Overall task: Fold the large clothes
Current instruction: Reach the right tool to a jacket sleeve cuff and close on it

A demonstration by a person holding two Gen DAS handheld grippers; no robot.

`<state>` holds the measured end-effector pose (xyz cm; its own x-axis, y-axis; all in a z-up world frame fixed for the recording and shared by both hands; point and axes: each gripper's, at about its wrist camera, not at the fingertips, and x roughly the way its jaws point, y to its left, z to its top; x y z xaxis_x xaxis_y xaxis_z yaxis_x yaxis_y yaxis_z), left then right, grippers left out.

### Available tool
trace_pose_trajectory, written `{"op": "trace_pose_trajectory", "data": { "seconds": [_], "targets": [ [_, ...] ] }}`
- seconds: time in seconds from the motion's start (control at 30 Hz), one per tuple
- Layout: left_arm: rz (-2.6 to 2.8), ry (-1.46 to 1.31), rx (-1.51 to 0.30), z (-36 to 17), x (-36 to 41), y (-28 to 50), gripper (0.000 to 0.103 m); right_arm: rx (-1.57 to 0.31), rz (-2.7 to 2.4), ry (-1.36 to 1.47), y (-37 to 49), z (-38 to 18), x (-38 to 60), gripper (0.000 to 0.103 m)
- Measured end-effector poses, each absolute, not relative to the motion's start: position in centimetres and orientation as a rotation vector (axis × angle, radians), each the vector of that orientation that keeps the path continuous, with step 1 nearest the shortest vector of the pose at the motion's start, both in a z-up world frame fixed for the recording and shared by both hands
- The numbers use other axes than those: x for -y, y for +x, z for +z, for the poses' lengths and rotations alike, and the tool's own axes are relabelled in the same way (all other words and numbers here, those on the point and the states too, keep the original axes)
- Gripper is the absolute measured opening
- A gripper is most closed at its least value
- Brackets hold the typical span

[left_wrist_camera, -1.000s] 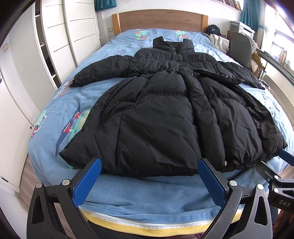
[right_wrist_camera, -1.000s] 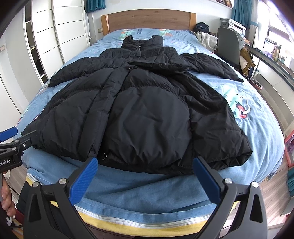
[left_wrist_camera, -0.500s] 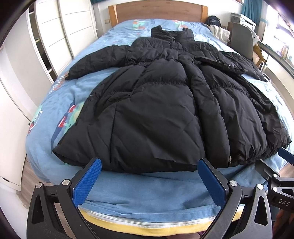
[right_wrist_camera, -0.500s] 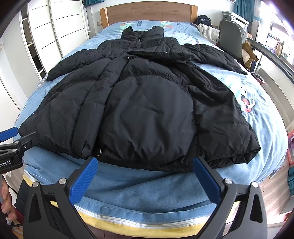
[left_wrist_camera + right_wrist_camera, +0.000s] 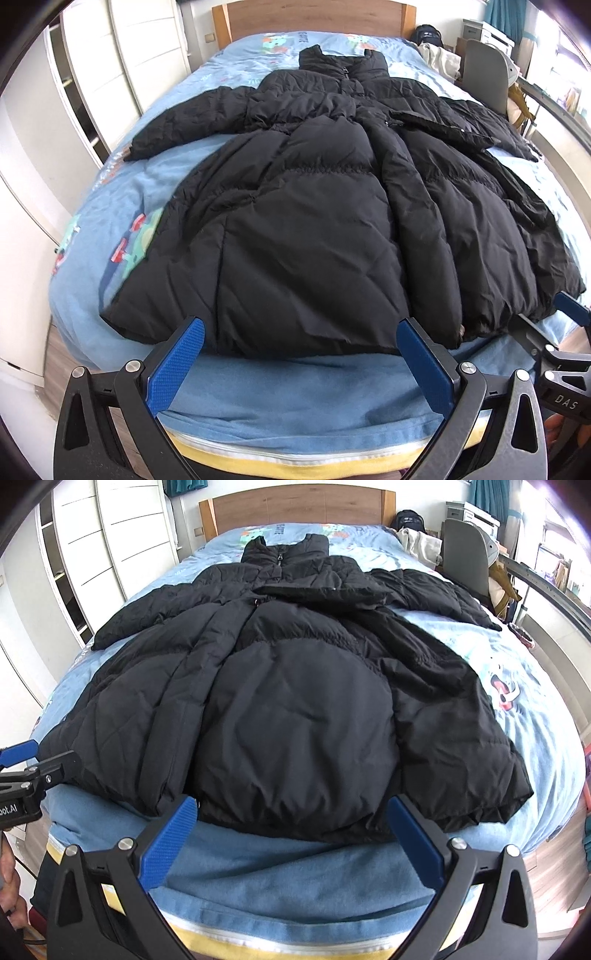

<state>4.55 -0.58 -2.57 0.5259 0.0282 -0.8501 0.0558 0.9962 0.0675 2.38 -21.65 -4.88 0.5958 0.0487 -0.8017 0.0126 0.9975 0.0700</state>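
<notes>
A long black puffer coat (image 5: 325, 206) (image 5: 295, 686) lies spread front-up on the blue bed (image 5: 295, 402) (image 5: 288, 871), collar toward the headboard, sleeves out to both sides. Its hem lies near the foot of the bed. My left gripper (image 5: 301, 334) is open, its blue pads just short of the hem's left part. Open too, my right gripper (image 5: 291, 810) has its blue fingertips at the hem's right part, the coat's lower edge showing between them. Neither holds anything. Each gripper shows at the edge of the other's view.
White wardrobe doors (image 5: 122, 55) run along the bed's left side. A wooden headboard (image 5: 295, 506) stands at the far end. A grey chair (image 5: 465, 554) and desk clutter are at the right. Pale clothes (image 5: 421, 542) lie by the pillow end. A hand (image 5: 7, 890) shows at far left.
Both grippers have moved forward toward the coat's hem, which now looks larger and closer to the fingertips. Both stayed open. The coat has not moved.
</notes>
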Motion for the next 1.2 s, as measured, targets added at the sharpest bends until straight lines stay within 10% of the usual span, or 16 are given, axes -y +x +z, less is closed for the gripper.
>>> {"op": "trace_pose_trajectory", "data": {
  "seconds": [0.7, 1.2],
  "targets": [
    [0.095, 0.121, -0.651, 14.4, -2.9, 19.9, 0.102, -0.624, -0.051, 0.273, 22.2, 12.3, 33.3, 0.103],
    [0.283, 0.039, -0.761, 7.4, -7.5, 32.6, 0.102, -0.731, -0.333, 0.861, 34.3, -6.2, 54.5, 0.103]
  ]
}}
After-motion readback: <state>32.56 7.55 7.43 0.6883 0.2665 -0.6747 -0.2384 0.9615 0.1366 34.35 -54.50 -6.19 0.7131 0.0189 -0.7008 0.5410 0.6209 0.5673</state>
